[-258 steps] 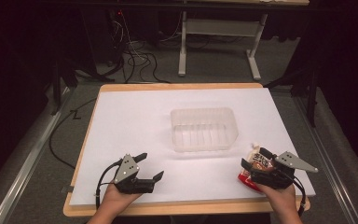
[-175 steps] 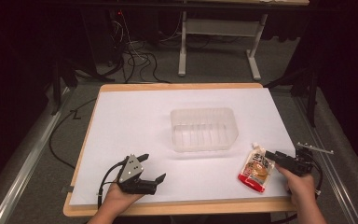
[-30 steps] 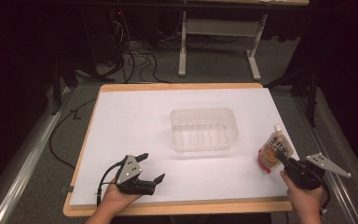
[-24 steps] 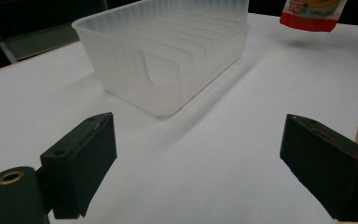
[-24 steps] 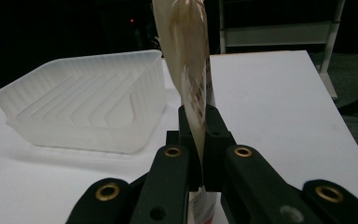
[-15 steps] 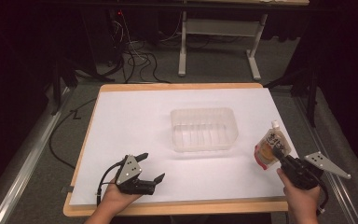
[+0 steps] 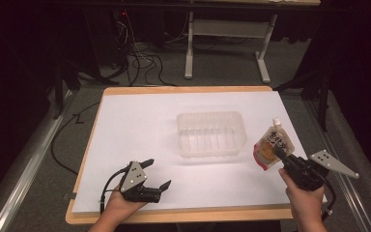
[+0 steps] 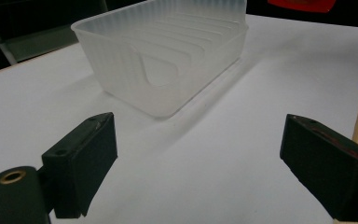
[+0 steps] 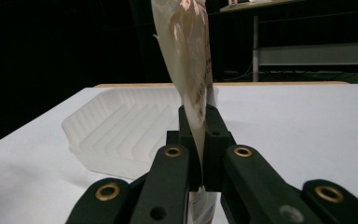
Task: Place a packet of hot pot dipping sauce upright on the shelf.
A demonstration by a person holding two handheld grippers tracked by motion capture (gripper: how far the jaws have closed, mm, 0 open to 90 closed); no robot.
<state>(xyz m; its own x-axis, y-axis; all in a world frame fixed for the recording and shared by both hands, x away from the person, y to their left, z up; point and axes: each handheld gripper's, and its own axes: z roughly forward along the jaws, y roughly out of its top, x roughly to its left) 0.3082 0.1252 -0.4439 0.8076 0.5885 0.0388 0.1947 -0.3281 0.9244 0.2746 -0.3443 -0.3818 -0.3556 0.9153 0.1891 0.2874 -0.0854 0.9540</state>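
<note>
High view shows the table (image 7: 125,125), its white sheet edged by bare wood, as the largest thing, with a translucent ribbed plastic tub (image 7: 211,134) standing upright near its middle. The tub's floor and walls show bare through the plastic; nothing lies in it. It sits in the same spot as in all the earlier frames.

What has changed is on the right. Several seconds ago the spouted food pouch (image 7: 272,147) lay flat on the sheet near the right front corner, red end toward the person. Now it is lifted clear of the sheet, standing nearly upright with its white cap on top, just beside the tub's right wall but not touching it. Over the last second it has drifted slightly leftward, toward the tub.

Right gripper (image 7: 281,155) has its jaws pinched tight on the pouch's lower part; the right gripper view shows the pouch (image 9: 191,70) rising from between the two black jaws, with the tub (image 9: 121,130) behind and left of it.

Left gripper (image 7: 155,175) rests on the sheet at the front left, unmoved since the earliest frame, jaws spread wide with nothing between them, the tub (image 8: 168,60) ahead of them.
</note>
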